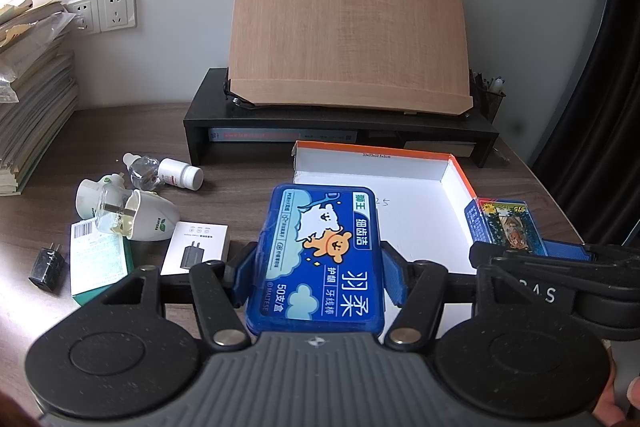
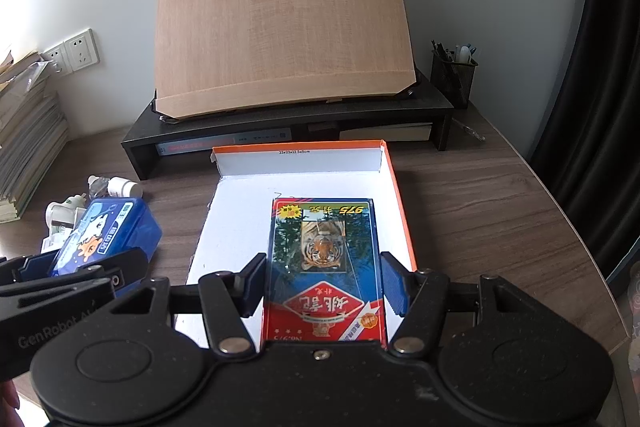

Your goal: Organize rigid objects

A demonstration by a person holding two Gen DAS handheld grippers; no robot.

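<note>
Hand-held grippers (image 1: 316, 269) (image 2: 325, 281) grip boxes over brown desk (image 2: 480, 195).

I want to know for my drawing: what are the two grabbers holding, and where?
Left gripper pinches the blue floss box by its long sides. Right gripper pinches the card pack the same way.

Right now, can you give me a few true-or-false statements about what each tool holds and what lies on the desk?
1. The left tool grips a blue floss-pick box. True.
2. The right tool is empty. False: it is shut on a playing-card box with a tiger picture.
3. The card box is over the white tray with orange rim. True.
4. The tray already holds several bottles. False: the white pill bottle lies on the desk, left of the tray.
5. A black charger plug lies on the desk. True.
</note>
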